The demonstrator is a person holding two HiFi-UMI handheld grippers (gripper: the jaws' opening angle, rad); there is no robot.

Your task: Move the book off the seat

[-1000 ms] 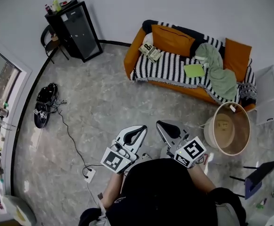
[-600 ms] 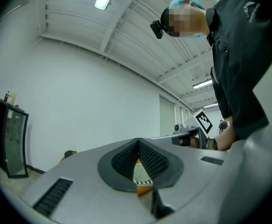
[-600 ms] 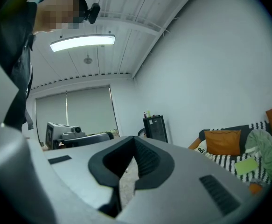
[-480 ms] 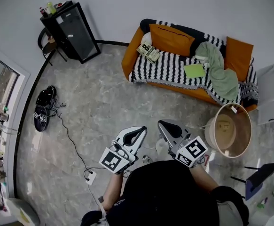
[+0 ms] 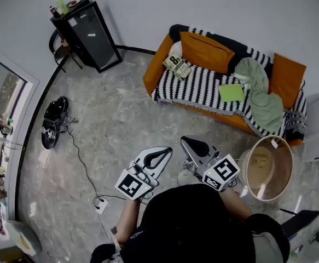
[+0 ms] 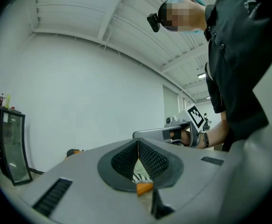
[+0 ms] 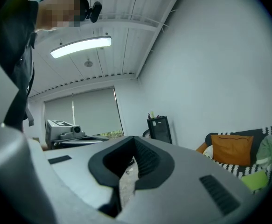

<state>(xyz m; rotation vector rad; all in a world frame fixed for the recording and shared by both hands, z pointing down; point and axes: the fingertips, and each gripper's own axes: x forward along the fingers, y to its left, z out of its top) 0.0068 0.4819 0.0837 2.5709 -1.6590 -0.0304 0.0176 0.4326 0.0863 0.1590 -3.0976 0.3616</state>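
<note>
Glass fronts the black cabinet (image 5: 87, 34) against the wall at far left, and a few small bottles (image 5: 62, 7) stand on its top; what is behind the glass cannot be made out. Nearer the person, the left gripper (image 5: 160, 153) is held level over the grey floor (image 5: 110, 119), its jaws pressed together at the tips with nothing between them. Beyond it, the book (image 5: 177, 65) lies on the left end of the orange sofa (image 5: 154, 64), on the striped throw (image 5: 200, 84) covering the seat, just in front of an orange cushion (image 5: 206, 51). The right gripper (image 5: 191, 144) is also level beside the left one, its jaws likewise closed and empty (both are well apart from the sofa). Farther right on the seat sits a flat green sheet (image 5: 231, 92) with a crumpled green cloth (image 5: 263, 95) next to it. A round tub (image 5: 284, 152) stands on the floor below the sofa's right end; inside, only a tan patch on its pale bottom shows.
</note>
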